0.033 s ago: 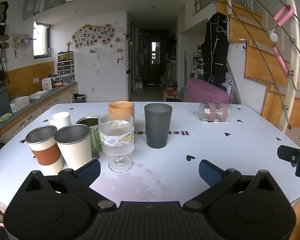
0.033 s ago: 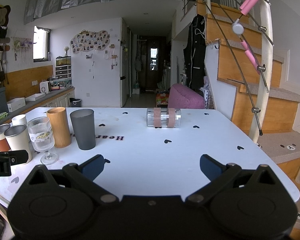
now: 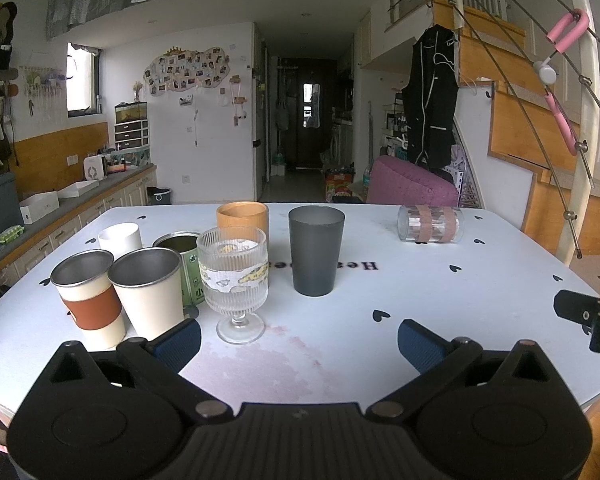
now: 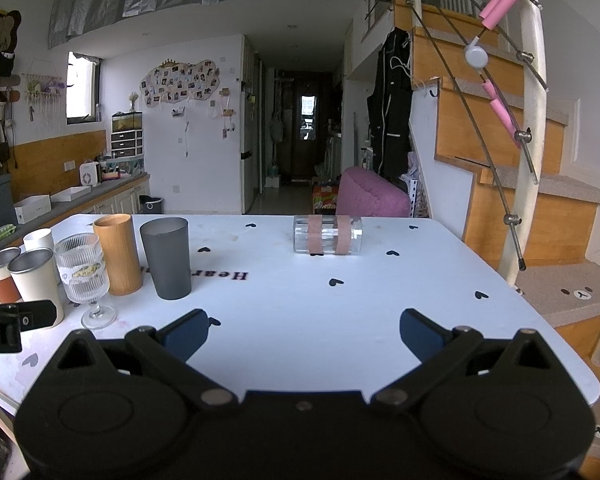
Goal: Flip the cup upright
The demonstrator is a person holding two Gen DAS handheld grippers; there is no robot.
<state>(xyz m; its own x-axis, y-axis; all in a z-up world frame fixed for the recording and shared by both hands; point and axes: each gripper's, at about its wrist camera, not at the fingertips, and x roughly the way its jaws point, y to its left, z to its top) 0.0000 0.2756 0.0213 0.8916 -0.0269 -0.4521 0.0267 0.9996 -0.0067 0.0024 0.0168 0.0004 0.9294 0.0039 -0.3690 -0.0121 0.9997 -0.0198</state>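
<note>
A clear glass cup with two tan tape bands point(image 3: 431, 225) lies on its side near the far right of the white table point(image 3: 460, 300); it also shows in the right wrist view point(image 4: 327, 235), straight ahead and far from the fingers. My left gripper point(image 3: 299, 340) is open and empty, low over the table's near edge, with a stemmed ribbed glass point(image 3: 235, 280) just ahead of its left finger. My right gripper point(image 4: 304, 330) is open and empty over the table's near edge.
Several upright cups stand at the left: a dark grey tumbler point(image 3: 316, 250), a bamboo cup point(image 3: 243, 218), a green tin point(image 3: 179, 264), two steel-lined cups point(image 3: 148, 292) and a white cup point(image 3: 120, 237). Stairs and a railing point(image 4: 528, 120) rise at the right.
</note>
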